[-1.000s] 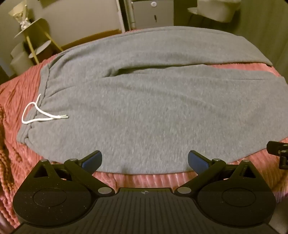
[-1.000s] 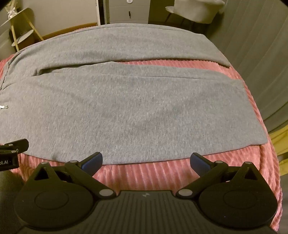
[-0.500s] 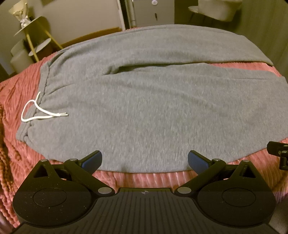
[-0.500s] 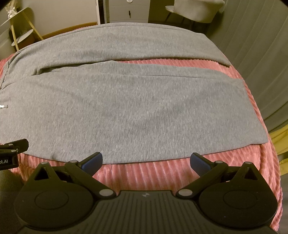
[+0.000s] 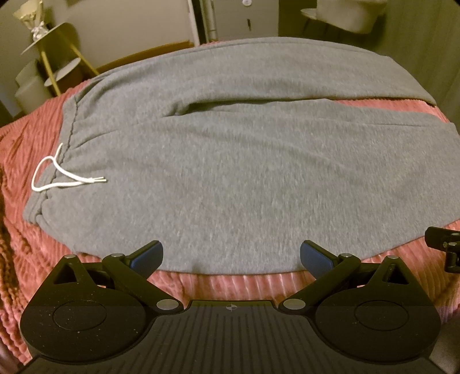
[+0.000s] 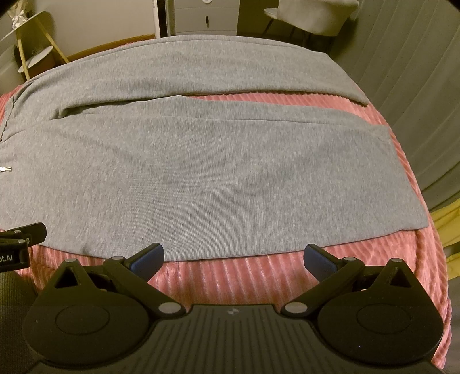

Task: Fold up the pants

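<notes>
While both tools hang over the near edge of the bed, neither holds anything. The left gripper (image 5: 231,254) has its two blue-padded fingers (image 5: 146,257) spread wide, their tips just above the near hem line of the pants (image 5: 230,178), with bare cover showing between them. The right gripper (image 6: 234,256) is spread just as wide, its fingers (image 6: 319,260) over the pink ribbed bedspread (image 6: 244,276) just short of the cloth's edge. In the left view a black piece of the right tool shows at the right border; in the right view a black piece of the left tool shows at the left border, so the two sit side by side.

The grey pants lie flat and unfolded across the bedspread, with the waistband to the left and the leg ends to the right. A white drawstring (image 5: 57,175) loops off the waistband and lies on the cloth. The near leg lies straight along the bed's near edge; the far leg angles away from it, and a wedge of pink cover shows between the two towards the cuffs.

Beyond the bed stand a small tiered side table (image 5: 54,54) at the left, a white cabinet (image 6: 205,15) at the middle, and a pale chair (image 6: 310,14) at the right.
</notes>
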Demonstrator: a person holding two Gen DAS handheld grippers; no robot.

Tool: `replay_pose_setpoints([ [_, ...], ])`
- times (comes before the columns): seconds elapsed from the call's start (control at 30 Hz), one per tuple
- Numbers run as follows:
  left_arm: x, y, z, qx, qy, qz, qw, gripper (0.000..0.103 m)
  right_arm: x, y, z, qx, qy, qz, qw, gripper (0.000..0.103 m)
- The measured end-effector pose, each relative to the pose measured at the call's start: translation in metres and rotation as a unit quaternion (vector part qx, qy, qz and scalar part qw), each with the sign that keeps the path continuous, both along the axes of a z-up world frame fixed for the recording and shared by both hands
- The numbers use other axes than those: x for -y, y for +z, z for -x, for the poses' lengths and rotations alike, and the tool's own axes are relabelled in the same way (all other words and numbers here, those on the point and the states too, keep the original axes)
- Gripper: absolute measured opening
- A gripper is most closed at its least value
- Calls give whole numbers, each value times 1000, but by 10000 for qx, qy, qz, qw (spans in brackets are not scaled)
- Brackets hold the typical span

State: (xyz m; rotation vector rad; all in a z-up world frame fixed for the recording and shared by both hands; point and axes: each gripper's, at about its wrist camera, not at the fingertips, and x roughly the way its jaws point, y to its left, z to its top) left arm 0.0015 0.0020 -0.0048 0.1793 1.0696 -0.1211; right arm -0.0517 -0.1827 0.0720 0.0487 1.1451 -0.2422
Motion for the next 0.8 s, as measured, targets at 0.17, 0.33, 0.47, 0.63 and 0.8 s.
replay_pose_setpoints([
  [0.17, 0, 0, 0, -10, 0, -1, 10000, 103, 0, 1, 0, 6, -3, -2, 10000, 103],
  [0.33, 0, 0, -1, -9, 2, 1, 10000, 103, -1, 1, 0, 5, -5, 10, 10000, 103],
  [0.47, 0, -1, 0, -22, 9, 6, 10000, 103, -1, 1, 0, 4, -1, 16, 10000, 103],
  [0.63, -1, -1, 0, -30, 10, 18, 10000, 103, 0, 1, 0, 7, 2, 9, 10000, 103],
  [0.8, -1, -1, 0, -34, 14, 17, 10000, 103, 0, 2, 0, 8, -7, 1, 10000, 103],
])
